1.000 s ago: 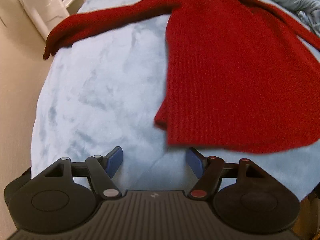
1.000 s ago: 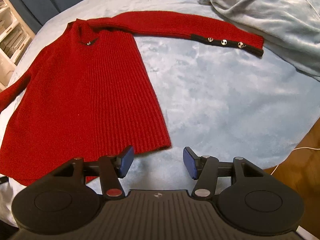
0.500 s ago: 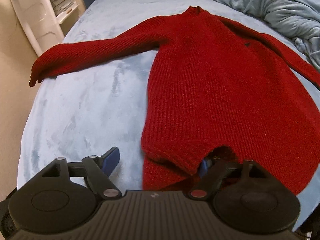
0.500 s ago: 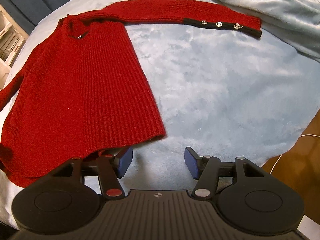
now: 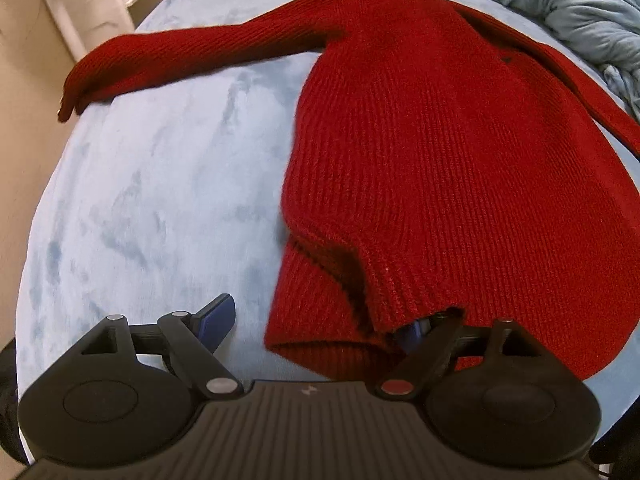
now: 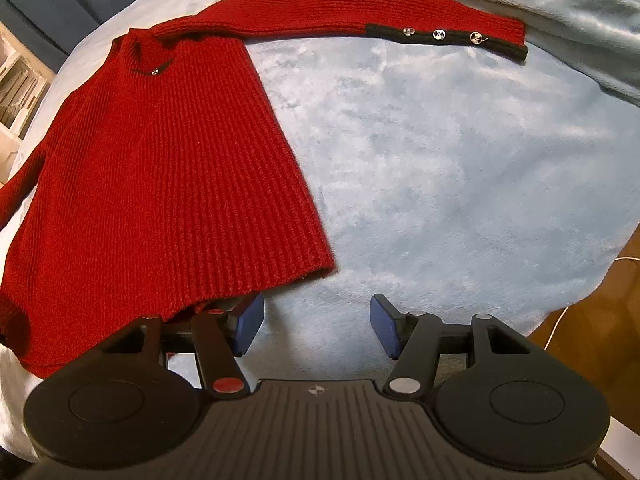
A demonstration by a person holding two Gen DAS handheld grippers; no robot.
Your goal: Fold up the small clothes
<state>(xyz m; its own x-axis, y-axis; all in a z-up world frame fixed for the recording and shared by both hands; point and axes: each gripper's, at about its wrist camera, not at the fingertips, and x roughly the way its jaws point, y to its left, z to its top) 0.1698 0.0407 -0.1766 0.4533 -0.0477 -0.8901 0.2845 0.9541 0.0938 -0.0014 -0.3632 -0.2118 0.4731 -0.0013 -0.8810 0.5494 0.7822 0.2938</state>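
A red ribbed sweater [image 5: 440, 160] lies flat on the pale blue bed cover [image 5: 160, 180], sleeves spread out. My left gripper [image 5: 316, 322] stands open at the hem's left corner. Its left finger [image 5: 216, 316] is over bare cover, and the bunched, lifted hem drapes over and hides most of its right finger. In the right wrist view the sweater [image 6: 160, 160] fills the left side. My right gripper [image 6: 316, 326] is open at the hem's right corner, its left finger [image 6: 248, 324] tucked just under the hem edge. Only bed cover lies between those jaws. The right sleeve [image 6: 360, 12] ends in a black buttoned cuff [image 6: 440, 36].
A crumpled pale blue blanket [image 5: 580, 20] is piled at the far right of the bed [image 6: 540, 0]. A white shelf unit [image 5: 100, 0] stands beyond the bed's left edge. Wooden floor [image 6: 600, 320] with a thin cable [image 6: 560, 312] shows past the near right edge.
My left gripper slid right to the hem's left corner with its jaws wider; the hem has bunched up over its right finger. The right gripper's left finger now sits under the hem.
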